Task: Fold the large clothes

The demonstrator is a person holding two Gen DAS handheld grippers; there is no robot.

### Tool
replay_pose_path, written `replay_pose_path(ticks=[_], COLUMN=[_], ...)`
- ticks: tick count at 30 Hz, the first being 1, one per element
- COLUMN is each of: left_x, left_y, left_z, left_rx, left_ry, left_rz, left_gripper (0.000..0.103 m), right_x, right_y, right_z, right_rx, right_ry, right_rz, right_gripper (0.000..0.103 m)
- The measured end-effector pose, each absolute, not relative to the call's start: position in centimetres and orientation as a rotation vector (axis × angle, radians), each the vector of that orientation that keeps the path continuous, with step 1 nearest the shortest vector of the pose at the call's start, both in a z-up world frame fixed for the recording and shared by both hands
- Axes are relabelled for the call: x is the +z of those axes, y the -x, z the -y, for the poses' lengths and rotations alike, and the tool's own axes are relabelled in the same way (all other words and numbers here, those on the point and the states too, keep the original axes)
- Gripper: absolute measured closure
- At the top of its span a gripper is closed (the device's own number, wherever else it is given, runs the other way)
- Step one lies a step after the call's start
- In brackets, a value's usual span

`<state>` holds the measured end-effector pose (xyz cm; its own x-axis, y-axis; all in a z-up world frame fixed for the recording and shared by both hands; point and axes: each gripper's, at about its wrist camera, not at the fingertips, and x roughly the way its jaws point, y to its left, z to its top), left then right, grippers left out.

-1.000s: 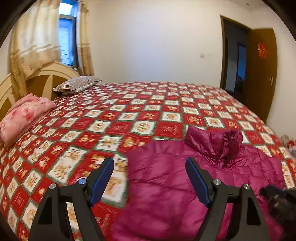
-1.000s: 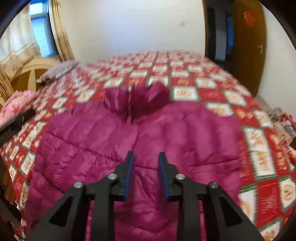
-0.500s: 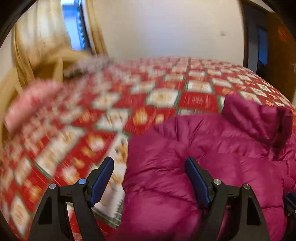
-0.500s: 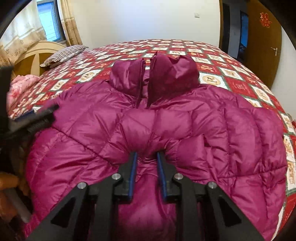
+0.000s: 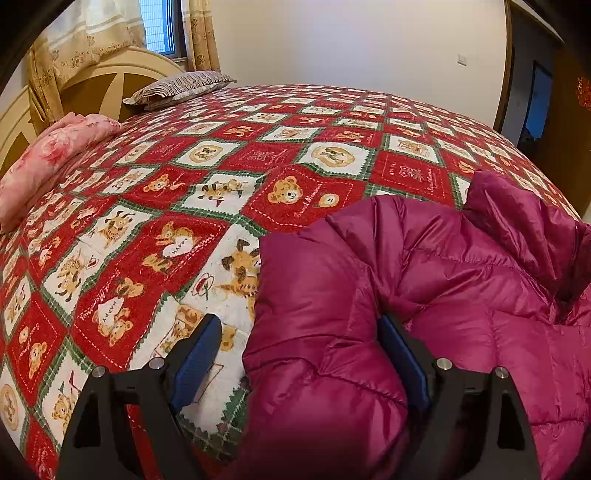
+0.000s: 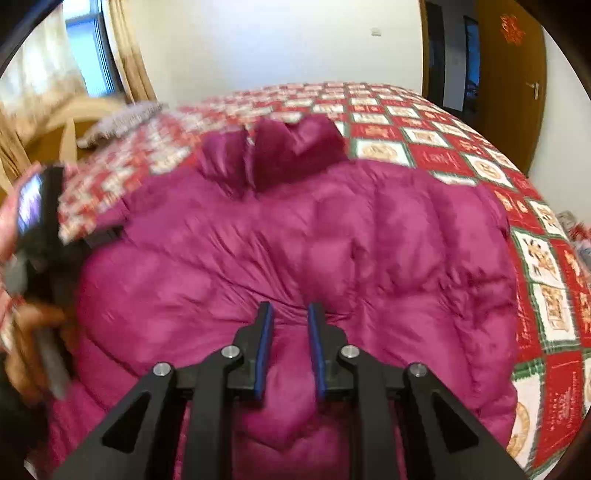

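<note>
The right gripper [image 6: 290,349], jaws closing on a pinched ridge of the puffy magenta jacket [image 6: 332,251], sits at its near middle. The left gripper [image 5: 299,354], jaws opening, straddles the jacket's left edge, nearer the fold's start. The quilted, glossy jacket lies collar-away on a bear-patterned red bedspread [image 5: 258,147]; pillows [image 5: 181,86] sit beyond.

Bedspread [image 5: 258,155]: "HAPPY" readable on the white hearts the bears hold in its red squares, script lines on other red squares too small to read. Red paper character on the door [image 6: 511,29], not legible.
</note>
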<state>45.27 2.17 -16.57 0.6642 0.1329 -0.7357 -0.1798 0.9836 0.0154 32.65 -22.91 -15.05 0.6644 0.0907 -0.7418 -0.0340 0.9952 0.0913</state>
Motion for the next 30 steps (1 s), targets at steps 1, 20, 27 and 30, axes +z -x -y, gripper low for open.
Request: replay_pose_path(ticks=[1,20,27,30], left_x=[-16.6,-15.2,-15.4,-15.5], left_y=[-45.2,-43.4,-43.6,-43.7], left_z=[-2.0,-4.5,-4.2,-4.1], left_rx=[0.180,0.119,0.113,0.113], left_ry=[0.055,0.236,0.214,0.218], left_rz=[-0.824,-0.707,-0.716,-0.720], left_gripper=[0.015,0.014,0.014,0.014], right_x=[-15.4,-8.2,-12.1,-11.7], right_y=[-32.8,-50.6,-53.6,-51.8], right_z=[23.0,27.9,27.8,28.0], right_rx=[0.075,-0.074,-0.084,-0.071], right_ry=[-0.078,-0.336,-0.375,-0.315], right_rz=[-0.845,-0.934,-1.095,-1.079], right_gripper=[0.085,0.039,0.059,0.086])
